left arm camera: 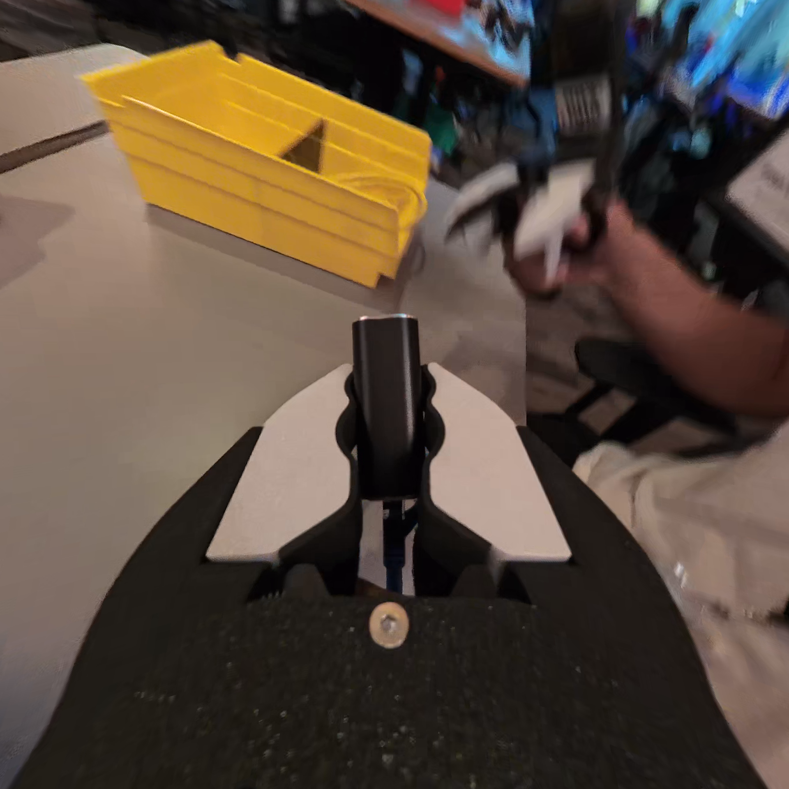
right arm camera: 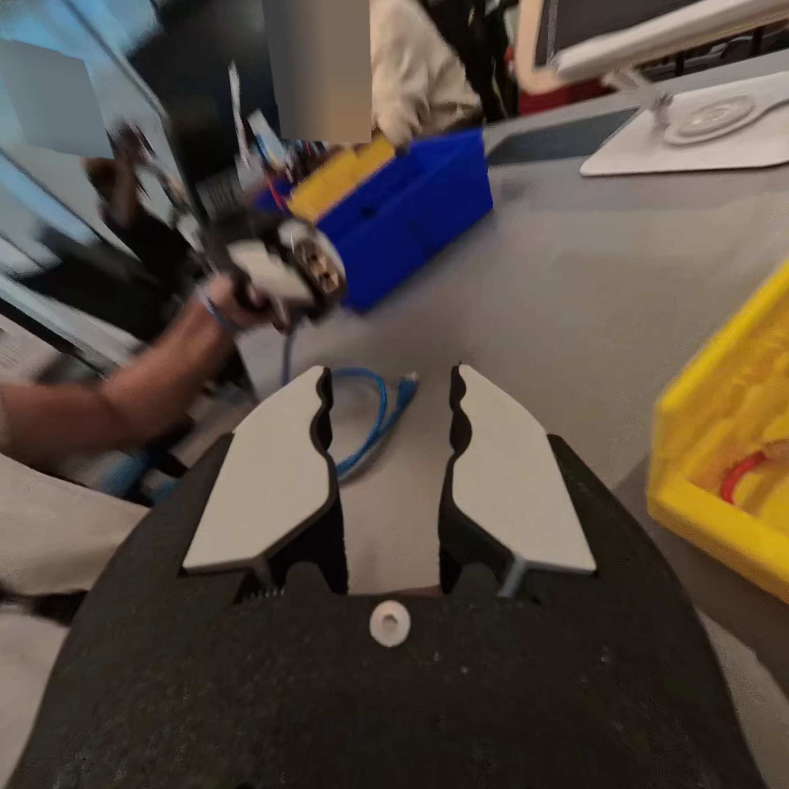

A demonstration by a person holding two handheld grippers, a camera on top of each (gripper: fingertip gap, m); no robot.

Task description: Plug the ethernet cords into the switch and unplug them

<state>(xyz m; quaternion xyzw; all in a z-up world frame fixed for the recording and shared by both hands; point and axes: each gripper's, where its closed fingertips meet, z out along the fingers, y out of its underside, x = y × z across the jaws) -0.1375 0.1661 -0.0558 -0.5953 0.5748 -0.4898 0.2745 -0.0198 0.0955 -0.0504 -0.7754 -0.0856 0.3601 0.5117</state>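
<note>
Looking along the left hand-held gripper (left arm camera: 386, 410), a small black switch (left arm camera: 386, 405) is seen pinched between the two pads, standing on end with its metal-edged far end pointing away. A dark blue cord (left arm camera: 395, 555) hangs from the near end of the switch, down between the gripper's fingers, so one cord appears to be plugged in. Beyond the switch, a yellow bin (left arm camera: 264, 170) sits on the grey worktop (left arm camera: 128, 341). To the right of the switch, the other hand-held gripper (left arm camera: 542, 213) is shown as a blur, gripped by a hand (left arm camera: 576, 252); its opening cannot be judged from this view.

In the right wrist view, the right hand-held gripper (right arm camera: 390, 410) is spread wide and holds nothing. A light blue ethernet cord (right arm camera: 375, 410) lies looped on the worktop (right arm camera: 555, 299) between its fingertips, with its free plug (right arm camera: 407, 380) pointing away. Left of and beyond the cord, the switch (right arm camera: 320, 264) is held up by the left gripper with its ports facing the camera, and a blue cord trails from it down toward the loop. A blue bin (right arm camera: 405, 213) stands behind the switch, and a second yellow bin (right arm camera: 726, 427) is placed right of the cord.

The step in hand is judged to be fetching the free plug. Next, the plug would have to be pinched, lifted, and lined up squarely with an empty port.
</note>
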